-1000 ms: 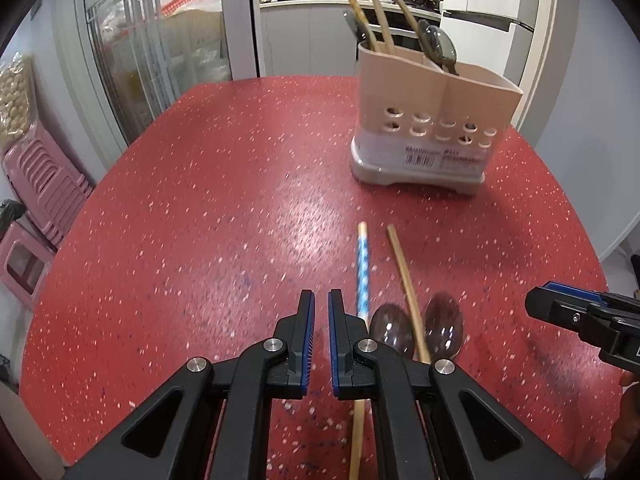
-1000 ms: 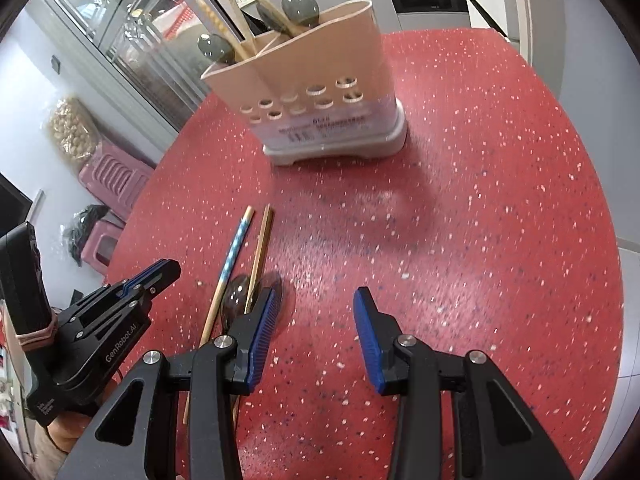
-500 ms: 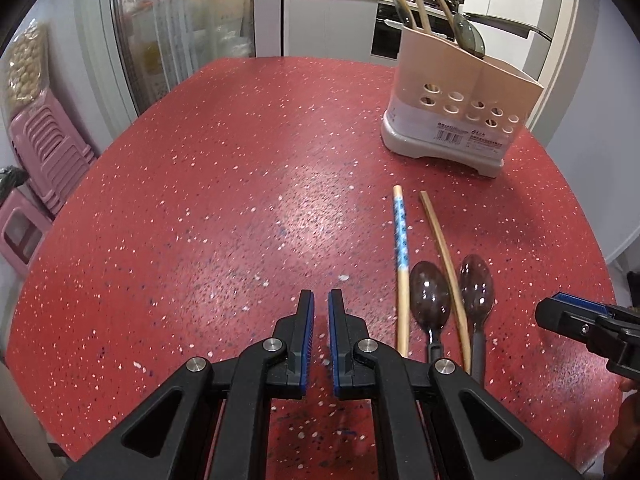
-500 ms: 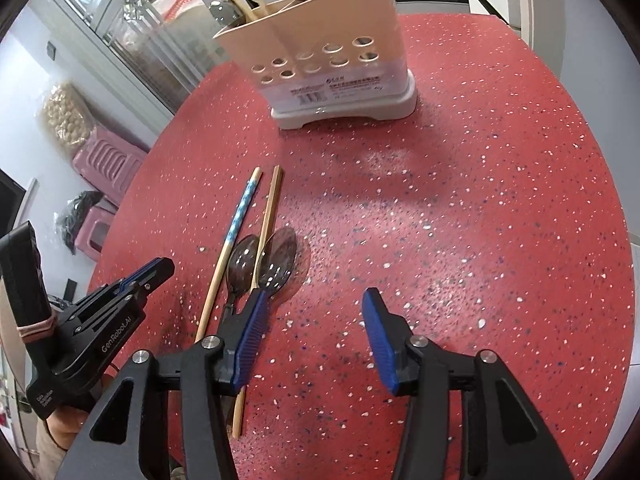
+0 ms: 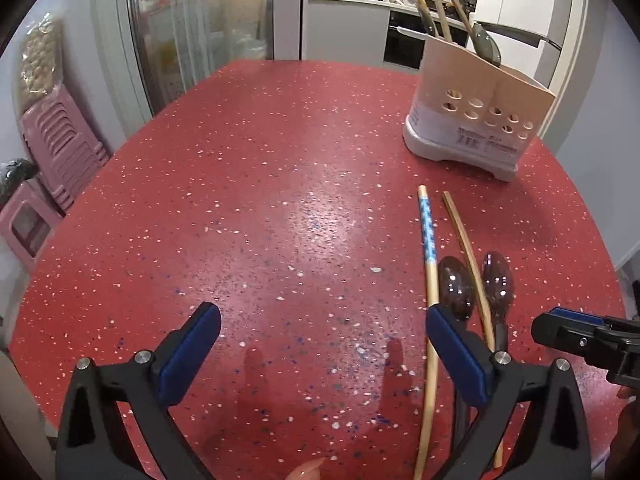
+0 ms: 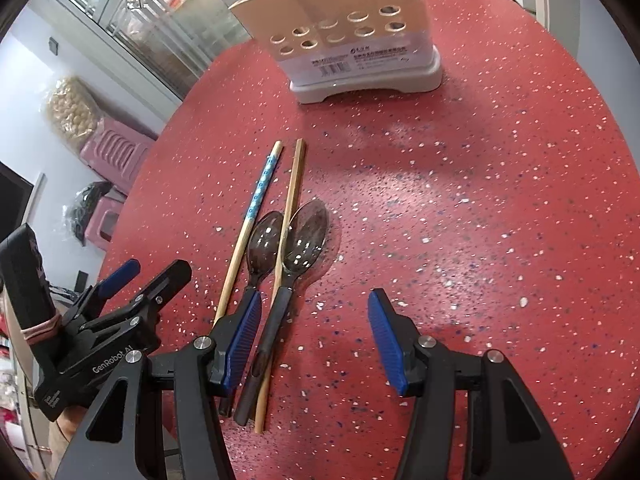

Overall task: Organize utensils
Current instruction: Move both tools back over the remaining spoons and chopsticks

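- Left gripper (image 5: 322, 354): jaws opening, spread wide over bare red speckled tabletop (image 5: 280, 184), nothing between the blue pads; also seen at the lower left of the right wrist view (image 6: 146, 270).
- Right gripper (image 6: 316, 340): jaws opening, roughly half apart, only tabletop (image 6: 480, 200) between them, nothing gripped; tip visible at the right edge of the left wrist view (image 5: 560, 330).
- Just left of the right gripper's left pad: two dark translucent spoons (image 6: 298, 240) lying side by side, bowls pointing toward the holder, dark handles running back beside and under that finger.
- Plain wooden chopstick (image 6: 290, 216) lying between the two spoon bowls, crossing close along them.
- Blue-patterned chopstick (image 6: 256, 204) just left of the spoons, roughly parallel to the plain one, tips near each other.
- In the left wrist view, same group to the right of the left gripper's right finger: patterned chopstick (image 5: 428, 248), plain chopstick (image 5: 466, 248), spoons (image 5: 456, 290).
- Farther off, well apart from the loose utensils: beige perforated utensil holder (image 6: 348, 36) on a grey base, upright, already holding spoons and chopsticks (image 5: 436, 12).
- Beyond the table: stacked pink plastic stools (image 5: 60, 148), glass-door cabinet (image 5: 200, 20).
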Demonstrator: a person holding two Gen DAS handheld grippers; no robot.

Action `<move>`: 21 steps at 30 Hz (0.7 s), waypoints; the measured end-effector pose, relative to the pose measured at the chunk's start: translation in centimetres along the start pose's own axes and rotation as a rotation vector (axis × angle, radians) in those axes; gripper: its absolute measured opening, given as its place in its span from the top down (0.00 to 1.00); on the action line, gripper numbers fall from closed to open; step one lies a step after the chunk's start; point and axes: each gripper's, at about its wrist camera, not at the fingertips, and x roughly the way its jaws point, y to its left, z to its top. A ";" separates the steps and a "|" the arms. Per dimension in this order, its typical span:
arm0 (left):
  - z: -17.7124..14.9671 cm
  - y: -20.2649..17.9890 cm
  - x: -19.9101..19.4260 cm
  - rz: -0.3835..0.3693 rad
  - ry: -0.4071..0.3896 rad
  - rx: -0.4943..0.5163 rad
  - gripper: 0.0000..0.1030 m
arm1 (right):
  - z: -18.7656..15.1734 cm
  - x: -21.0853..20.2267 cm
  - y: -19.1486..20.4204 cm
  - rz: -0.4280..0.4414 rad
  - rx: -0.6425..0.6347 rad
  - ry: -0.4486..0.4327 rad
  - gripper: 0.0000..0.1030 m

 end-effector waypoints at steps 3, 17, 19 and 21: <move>-0.4 0.4 0.8 0.012 0.004 -0.003 0.00 | 0.2 0.6 0.4 0.006 0.000 0.009 0.42; -2.2 2.2 2.8 -0.011 0.026 0.008 0.00 | 0.8 3.1 2.9 0.006 -0.037 0.059 0.51; -2.5 2.2 3.0 -0.017 0.031 0.017 0.00 | 0.9 3.2 3.1 -0.007 -0.041 0.060 0.57; -2.0 2.2 3.3 -0.025 0.037 0.026 0.00 | 0.9 3.3 3.2 -0.025 -0.048 0.063 0.63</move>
